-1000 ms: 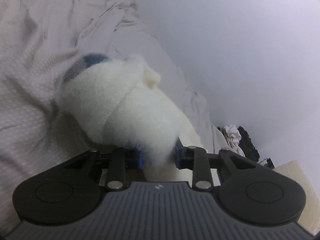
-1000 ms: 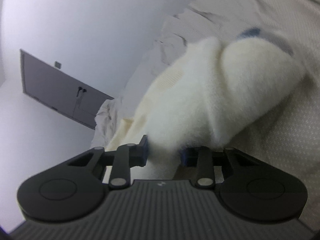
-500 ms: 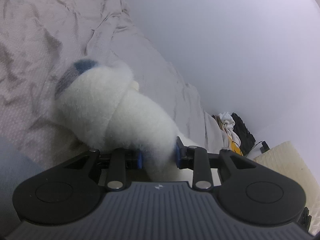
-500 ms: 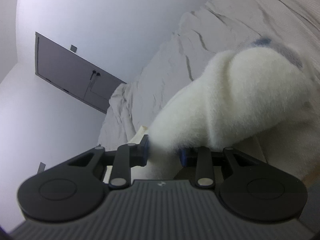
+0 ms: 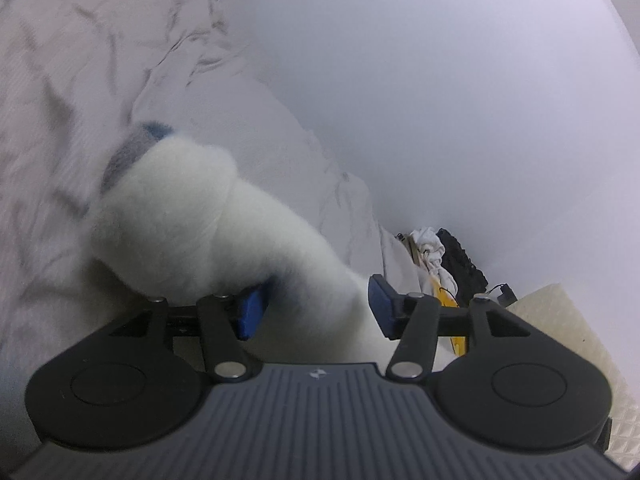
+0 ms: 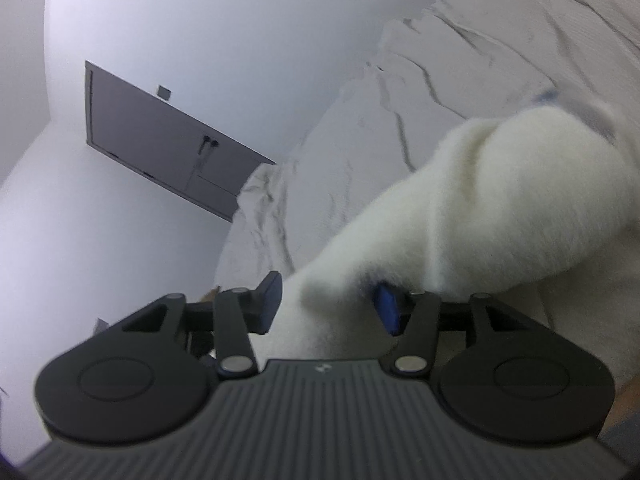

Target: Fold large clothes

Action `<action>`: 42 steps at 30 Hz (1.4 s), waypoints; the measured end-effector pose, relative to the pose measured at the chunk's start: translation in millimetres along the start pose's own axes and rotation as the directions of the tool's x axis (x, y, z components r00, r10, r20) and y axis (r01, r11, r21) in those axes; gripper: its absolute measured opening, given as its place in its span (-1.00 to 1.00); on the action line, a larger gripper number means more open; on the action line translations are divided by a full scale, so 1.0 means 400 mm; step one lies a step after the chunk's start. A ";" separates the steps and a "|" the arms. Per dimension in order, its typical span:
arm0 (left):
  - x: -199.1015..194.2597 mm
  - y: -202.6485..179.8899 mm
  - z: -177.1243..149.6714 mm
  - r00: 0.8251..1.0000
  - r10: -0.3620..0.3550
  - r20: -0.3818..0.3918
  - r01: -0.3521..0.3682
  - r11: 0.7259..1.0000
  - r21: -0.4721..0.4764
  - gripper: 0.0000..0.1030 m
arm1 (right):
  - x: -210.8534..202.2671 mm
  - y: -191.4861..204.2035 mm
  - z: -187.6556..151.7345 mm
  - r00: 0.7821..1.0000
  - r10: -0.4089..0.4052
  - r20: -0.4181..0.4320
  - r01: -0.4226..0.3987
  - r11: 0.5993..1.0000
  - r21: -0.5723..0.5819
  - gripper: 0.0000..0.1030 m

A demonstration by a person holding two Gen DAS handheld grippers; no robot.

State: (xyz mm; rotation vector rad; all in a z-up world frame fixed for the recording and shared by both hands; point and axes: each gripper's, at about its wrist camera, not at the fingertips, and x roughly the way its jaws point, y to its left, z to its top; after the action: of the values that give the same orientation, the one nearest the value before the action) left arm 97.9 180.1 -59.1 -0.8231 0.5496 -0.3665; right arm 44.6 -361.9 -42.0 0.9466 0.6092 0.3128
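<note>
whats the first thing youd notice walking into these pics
A fluffy white garment fills the middle of both views, bunched between the blue pads of each hand-held gripper, left and right, whose jaws are opening. Behind it lies a rumpled pale bedsheet, and a grey door stands in the wall at left.

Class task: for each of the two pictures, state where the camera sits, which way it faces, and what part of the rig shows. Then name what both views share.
Left wrist view: on the left gripper, looking forward over a fluffy white garment and bedding to a wall; its jaws are opening around the fabric.
Right wrist view: on the right gripper, facing the garment, bedding and a door; jaws also opening.
Shared: garment, bedding, wall.
</note>
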 end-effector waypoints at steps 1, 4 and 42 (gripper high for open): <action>0.015 -0.004 0.010 1.000 -0.005 0.003 0.005 1.000 0.006 0.18 | 0.009 0.003 0.013 1.000 0.003 0.003 -0.003 1.000 0.005 0.04; 0.065 -0.014 0.046 1.000 0.008 0.003 -0.009 0.999 0.032 0.18 | 0.044 0.010 0.048 1.000 0.004 0.015 -0.004 1.000 0.010 0.04; 0.672 0.130 0.261 0.930 0.366 0.010 -0.346 0.868 0.356 0.20 | 0.488 -0.169 0.298 0.960 -0.279 0.004 0.267 0.917 -0.295 -0.04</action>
State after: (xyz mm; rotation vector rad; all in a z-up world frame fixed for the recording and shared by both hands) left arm 380.2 137.5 -126.1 -0.3512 0.6544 -0.1393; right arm 271.2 -380.2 -113.9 0.5609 0.6999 0.1645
